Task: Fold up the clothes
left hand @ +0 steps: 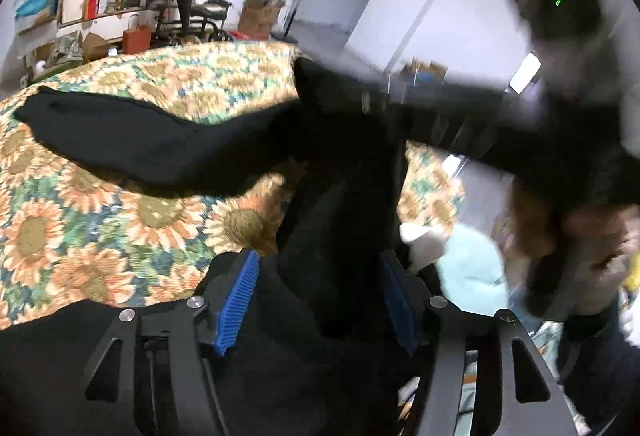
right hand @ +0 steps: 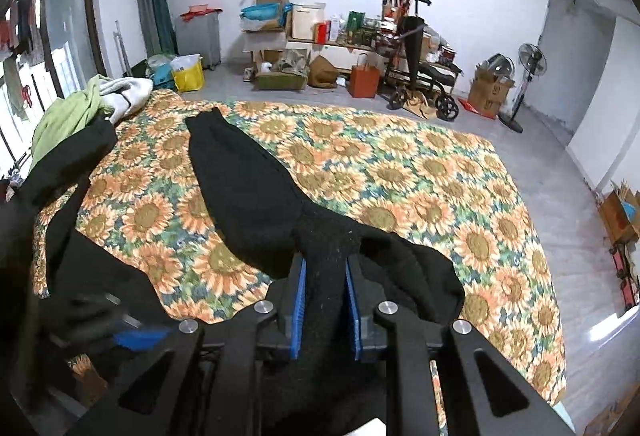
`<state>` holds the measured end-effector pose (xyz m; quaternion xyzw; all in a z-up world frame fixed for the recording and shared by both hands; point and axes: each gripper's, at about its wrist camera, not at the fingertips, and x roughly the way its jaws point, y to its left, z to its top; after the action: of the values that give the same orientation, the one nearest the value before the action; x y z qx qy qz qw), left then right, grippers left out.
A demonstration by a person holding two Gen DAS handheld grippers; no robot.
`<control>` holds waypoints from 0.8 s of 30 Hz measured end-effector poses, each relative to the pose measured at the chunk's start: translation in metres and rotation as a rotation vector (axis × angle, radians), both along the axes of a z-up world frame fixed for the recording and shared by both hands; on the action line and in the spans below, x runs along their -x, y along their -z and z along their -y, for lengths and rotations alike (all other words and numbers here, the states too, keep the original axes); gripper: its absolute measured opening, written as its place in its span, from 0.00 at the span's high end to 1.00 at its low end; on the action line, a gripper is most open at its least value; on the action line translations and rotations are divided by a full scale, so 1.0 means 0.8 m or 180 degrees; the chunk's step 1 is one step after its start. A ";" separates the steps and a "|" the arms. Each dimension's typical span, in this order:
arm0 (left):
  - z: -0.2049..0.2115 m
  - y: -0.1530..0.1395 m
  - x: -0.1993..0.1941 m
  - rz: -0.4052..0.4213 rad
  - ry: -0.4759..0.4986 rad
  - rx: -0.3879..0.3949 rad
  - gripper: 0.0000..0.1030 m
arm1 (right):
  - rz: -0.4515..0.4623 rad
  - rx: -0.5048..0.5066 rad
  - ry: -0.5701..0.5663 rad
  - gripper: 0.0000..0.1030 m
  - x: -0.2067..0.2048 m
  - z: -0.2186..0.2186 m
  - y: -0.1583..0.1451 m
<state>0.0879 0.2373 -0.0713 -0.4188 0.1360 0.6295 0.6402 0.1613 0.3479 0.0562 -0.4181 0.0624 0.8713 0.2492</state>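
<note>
A black long-sleeved garment (right hand: 240,187) lies partly on the sunflower bedspread (right hand: 400,175), one sleeve (left hand: 120,139) stretched flat toward the far side. My right gripper (right hand: 326,306) is shut on a bunched fold of the black cloth, lifted off the bed. My left gripper (left hand: 318,300) stands open: its blue pads (left hand: 236,300) are wide apart and a hanging strip of the same black cloth passes between them without being pressed. In the right wrist view the left gripper (right hand: 120,336) shows blurred at the lower left. A blurred hand (left hand: 592,244) sits at the right of the left wrist view.
A pile of green (right hand: 68,115) and white clothes (right hand: 128,91) lies at the bed's far left corner. A light blue cloth (left hand: 472,268) lies beyond the bed edge. Boxes, bags, a wheeled frame (right hand: 420,75) and a standing fan (right hand: 528,75) line the back wall.
</note>
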 end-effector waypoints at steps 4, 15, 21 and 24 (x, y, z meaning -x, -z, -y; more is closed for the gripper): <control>0.026 0.021 0.027 0.0426 -0.0574 -0.0131 0.74 | 0.0050 -0.0058 -0.0122 0.83 0.025 0.012 0.002; 0.211 -0.053 0.157 0.0233 -0.2338 -0.0820 0.83 | -0.0382 -0.0240 -0.1099 0.84 0.168 0.125 -0.047; 0.307 -0.035 0.234 0.0196 -0.3313 -0.0478 0.84 | -0.0458 -0.0149 -0.1437 0.54 0.250 0.205 -0.040; 0.329 -0.001 0.261 0.0429 -0.3494 -0.0268 0.84 | -0.0349 -0.0080 -0.1427 0.54 0.255 0.203 -0.018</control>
<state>-0.1208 -0.0258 -0.0709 -0.4416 -0.1689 0.8474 0.2416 -0.0427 0.1854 0.0703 -0.3704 -0.0295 0.9270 0.0508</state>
